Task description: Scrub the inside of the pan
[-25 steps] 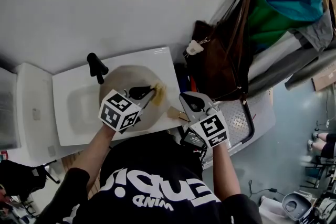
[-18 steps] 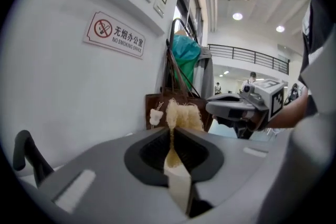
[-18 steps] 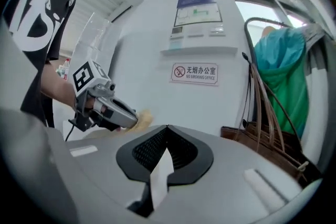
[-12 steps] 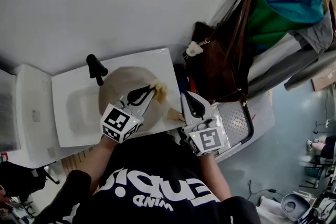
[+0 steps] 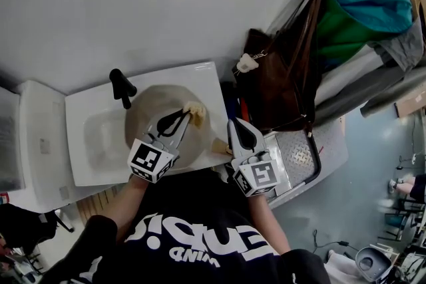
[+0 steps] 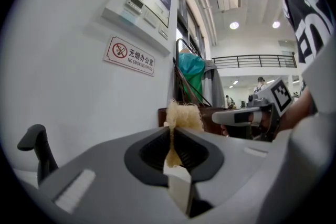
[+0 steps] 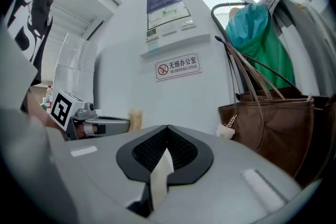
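In the sink [image 5: 81, 143]: pan [image 5: 146, 110], handle [image 5: 219, 144] pointing right.
Around: black faucet [image 5: 122, 86] behind; brown bag [image 5: 279, 90] right.
Left tool [image 5: 187, 116]: clamped on scrub pad [image 5: 194, 112], above pan.
Right tool [image 5: 235, 124]: closed, empty, beside handle.

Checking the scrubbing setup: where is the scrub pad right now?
In the head view, left of centre: the scrub pad is pinched in the tips of the left gripper, over the right part of the pan in the white sink.
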{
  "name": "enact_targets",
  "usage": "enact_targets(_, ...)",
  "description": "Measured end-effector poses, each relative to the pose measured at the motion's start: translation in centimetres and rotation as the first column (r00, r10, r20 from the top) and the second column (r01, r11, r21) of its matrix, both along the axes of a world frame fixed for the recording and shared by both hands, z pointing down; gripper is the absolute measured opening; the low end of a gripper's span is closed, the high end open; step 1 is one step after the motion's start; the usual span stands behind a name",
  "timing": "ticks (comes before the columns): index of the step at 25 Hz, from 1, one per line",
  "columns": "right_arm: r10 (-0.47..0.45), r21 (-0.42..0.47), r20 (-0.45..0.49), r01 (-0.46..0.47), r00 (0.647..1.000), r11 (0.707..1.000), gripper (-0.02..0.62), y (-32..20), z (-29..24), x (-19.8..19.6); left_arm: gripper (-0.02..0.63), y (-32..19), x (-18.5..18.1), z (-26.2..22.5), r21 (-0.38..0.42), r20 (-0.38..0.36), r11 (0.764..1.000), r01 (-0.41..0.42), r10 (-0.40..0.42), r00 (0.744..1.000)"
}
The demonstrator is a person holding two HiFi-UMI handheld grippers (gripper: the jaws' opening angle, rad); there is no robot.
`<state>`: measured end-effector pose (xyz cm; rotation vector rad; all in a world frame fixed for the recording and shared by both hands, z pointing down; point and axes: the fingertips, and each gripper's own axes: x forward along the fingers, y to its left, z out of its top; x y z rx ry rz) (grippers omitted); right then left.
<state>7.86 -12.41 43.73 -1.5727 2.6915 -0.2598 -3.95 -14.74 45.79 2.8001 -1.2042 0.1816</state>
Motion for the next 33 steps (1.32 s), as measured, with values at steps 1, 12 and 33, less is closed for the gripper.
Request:
enact_targets(1, -0.002, 0.001, 0.001, 0.002, 1.000, 1.000, 0.009, 0.0, 0.0, 0.0, 0.022, 0.0, -0.1, -0.1, 0.004, -0.001, 1.000, 0.006, -0.006, 1.000)
enact_targets(12, 0.016, 0.001, -0.005, -0.016, 1.000, 1.000, 0.009, -0.1, 0.0, 0.1, 0.023, -0.2, -1.3, -0.8, 0.034, -0.020, 0.997, 0.075, -0.074, 0.997)
enact_targets(33, 0.011, -0.011, 0.013, -0.011, 1.000, 1.000, 0.009, 0.0, 0.3, 0.5, 0.022, -0.2, -1.9, -0.8, 0.022, -0.018, 0.993, 0.116, -0.116, 0.993)
